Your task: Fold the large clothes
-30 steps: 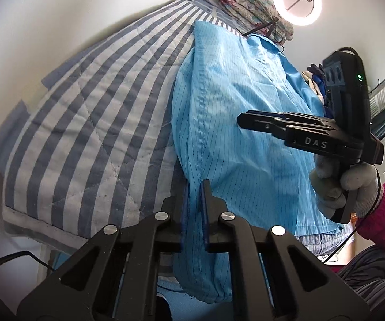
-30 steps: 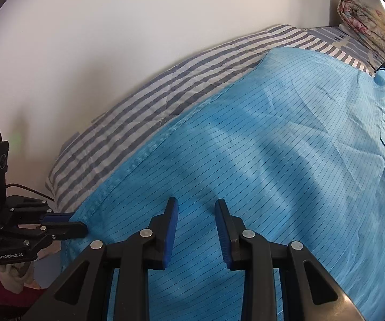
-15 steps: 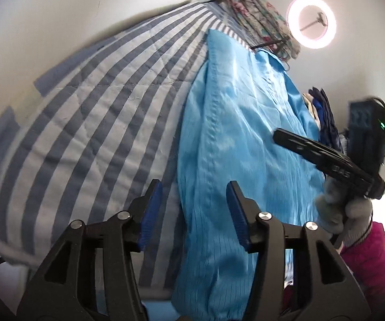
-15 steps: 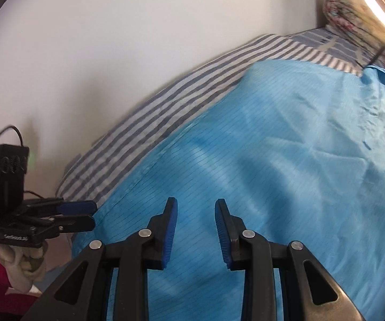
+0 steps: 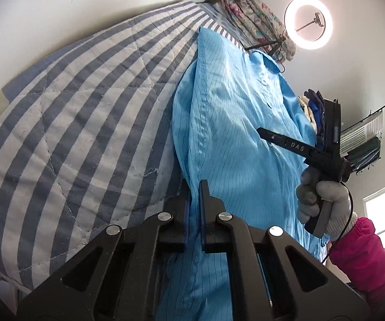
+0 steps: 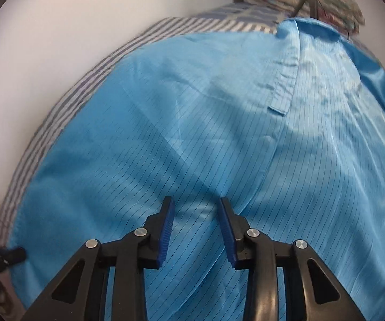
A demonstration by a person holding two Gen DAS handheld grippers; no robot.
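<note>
A large light-blue pinstriped garment [image 5: 235, 123] lies spread on a bed covered by a blue-and-white striped quilt [image 5: 85, 112]. My left gripper [image 5: 193, 187] is shut on the garment's left edge near the bed's front. My right gripper [image 6: 196, 208] is open just above the middle of the garment [image 6: 219, 123], with nothing between its fingers; it also shows in the left wrist view [image 5: 262, 132], hovering over the cloth in a gloved hand. The left gripper's tip [image 6: 18, 252] shows at the garment's lower left edge in the right wrist view.
A rolled floral blanket [image 5: 256, 18] lies at the head of the bed under a lit ring light [image 5: 309, 22]. A pile of dark and white clothes [image 5: 313, 104] sits past the garment's right side. White walls border the bed. A wire rack [image 5: 363, 136] hangs at right.
My left gripper opened half a second ago and has now shut on the garment's left edge. My right gripper has moved forward over the garment and stayed open.
</note>
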